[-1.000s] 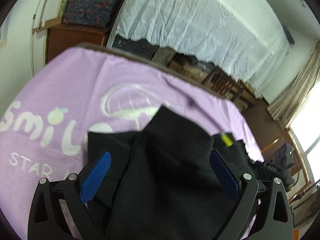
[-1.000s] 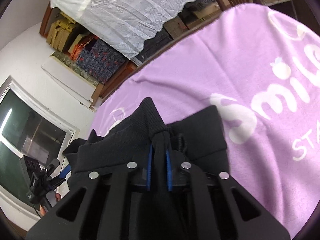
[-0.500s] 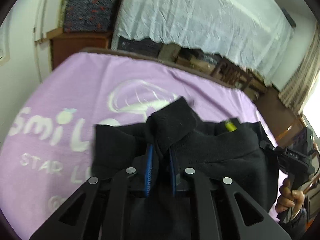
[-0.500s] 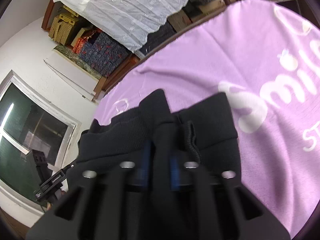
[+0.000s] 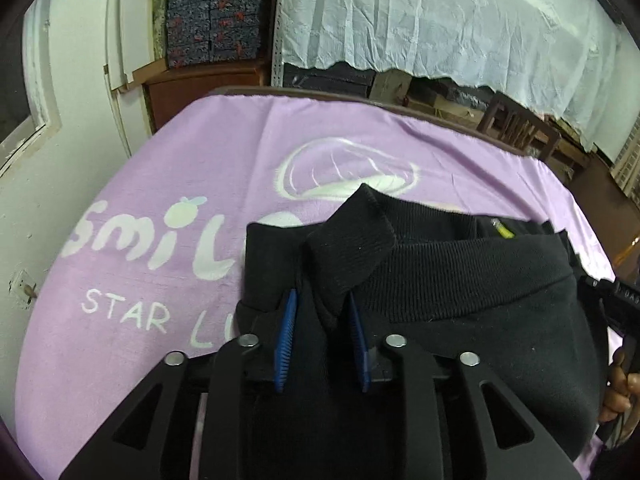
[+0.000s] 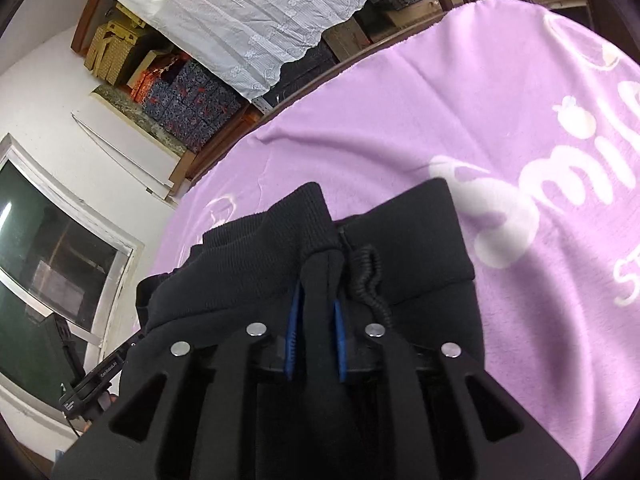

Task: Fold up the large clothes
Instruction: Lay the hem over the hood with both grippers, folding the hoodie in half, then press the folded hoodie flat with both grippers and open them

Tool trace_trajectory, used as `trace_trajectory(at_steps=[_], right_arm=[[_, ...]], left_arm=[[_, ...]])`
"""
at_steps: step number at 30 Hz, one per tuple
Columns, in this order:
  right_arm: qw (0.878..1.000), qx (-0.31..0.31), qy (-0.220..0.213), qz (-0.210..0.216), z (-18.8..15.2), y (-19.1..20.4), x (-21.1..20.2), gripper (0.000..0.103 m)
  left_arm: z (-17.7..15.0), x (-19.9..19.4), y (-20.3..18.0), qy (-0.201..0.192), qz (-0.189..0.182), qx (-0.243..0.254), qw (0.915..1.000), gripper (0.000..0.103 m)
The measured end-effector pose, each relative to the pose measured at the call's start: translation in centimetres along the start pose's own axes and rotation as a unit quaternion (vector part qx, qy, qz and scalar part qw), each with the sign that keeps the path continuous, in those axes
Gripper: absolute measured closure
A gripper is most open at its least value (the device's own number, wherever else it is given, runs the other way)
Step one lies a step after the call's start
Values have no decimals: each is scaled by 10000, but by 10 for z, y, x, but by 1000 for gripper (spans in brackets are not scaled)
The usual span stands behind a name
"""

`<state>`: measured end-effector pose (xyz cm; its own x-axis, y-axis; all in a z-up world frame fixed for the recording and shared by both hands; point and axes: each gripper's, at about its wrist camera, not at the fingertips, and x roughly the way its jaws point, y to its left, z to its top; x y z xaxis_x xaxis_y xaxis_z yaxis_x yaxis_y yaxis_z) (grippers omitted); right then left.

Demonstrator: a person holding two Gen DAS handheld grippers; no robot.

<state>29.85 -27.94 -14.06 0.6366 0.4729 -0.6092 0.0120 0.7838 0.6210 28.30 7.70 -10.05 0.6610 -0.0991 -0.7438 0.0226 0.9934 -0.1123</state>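
Both grippers, the left gripper and the right gripper, had matte black cut-out frames, silver round screw heads and ribbed blue finger pads.

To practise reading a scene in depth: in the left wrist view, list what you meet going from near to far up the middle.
Left gripper → black garment → purple blanket → white cloth.

We see a black garment bunched on the lilac blanket, its ribbed waistband running across the top edge. One ribbed corner stands up in a peak. A black drawcord curls beside the gathered fold. A small yellow tag shows near the waistband.
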Motion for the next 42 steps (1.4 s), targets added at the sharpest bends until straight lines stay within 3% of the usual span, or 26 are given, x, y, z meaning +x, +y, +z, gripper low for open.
trace_trajectory(at_steps=[1,3,5,9,13,16,19,20,21,22,26,30,37,42], right_arm=[[10000,-38,-20,-13,-1,0,0,87],[10000,-20,-61,-24,-1,1,-3,82],[9994,-15,-313,-152,0,4,-16,68],[9970,-159,-758,-81,0,19,-47,65],[9950,-640,-652,392,-19,59,-57,66],[9917,-1152,-270,506,-40,89,-42,66],[9889,-1454,141,269,-55,100,-17,68],[9882,-1508,281,-6,-58,96,-5,78],[9876,-1500,414,-204,-58,90,7,80],[9891,-1413,406,-104,-57,81,11,80],[9906,-1289,437,-112,-54,79,10,80],[9897,-1375,372,-168,-57,84,7,80],[9895,-1428,153,-185,-69,90,-25,75],[9855,-1696,-13,-82,-88,104,-50,72]], left_arm=[[0,-7,0,-91,49,-16,9999,63],[1,-26,-6,-397,201,44,9990,36],[3,-50,-18,-807,240,171,9963,31],[-4,-72,-46,-1030,-131,591,9928,29],[-16,-60,-77,-823,-225,1135,9899,29],[-26,-34,-91,-560,66,1402,9885,27],[-32,5,-87,-98,337,1263,9914,5],[-29,11,-82,18,253,1136,9932,3],[-25,11,-78,44,140,1022,9947,3],[-25,13,-76,102,91,965,9952,3],[-30,9,-82,-39,332,1120,9931,3],[-32,-6,-82,-193,266,1100,9934,7],[-38,-45,-106,-764,98,1449,9864,7],[-47,-46,-122,-840,186,1776,9803,7]])
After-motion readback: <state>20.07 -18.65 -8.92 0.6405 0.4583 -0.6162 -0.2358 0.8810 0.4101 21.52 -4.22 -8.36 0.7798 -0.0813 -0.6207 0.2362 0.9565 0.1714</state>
